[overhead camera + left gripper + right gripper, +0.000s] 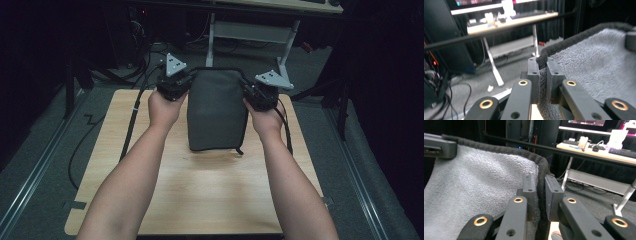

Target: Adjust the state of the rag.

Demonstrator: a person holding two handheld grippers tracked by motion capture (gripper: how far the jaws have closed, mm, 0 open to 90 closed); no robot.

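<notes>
Both grippers clamped on grey towel, top corners.

I hold the left gripper point(542, 75) clenched on the towel point(216, 107) hem between its jaws; right gripper point(540, 192) likewise. Both bites sit near the edge: uneven pull risks the hem slipping free.

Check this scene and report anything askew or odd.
Nothing stands out. The grey cloth lies folded on the table, its far corners pinched evenly by the left gripper and right gripper.

Dim lab: monitors point(584, 122), cluttered desk point(599, 152), cables point(145, 55)
</notes>
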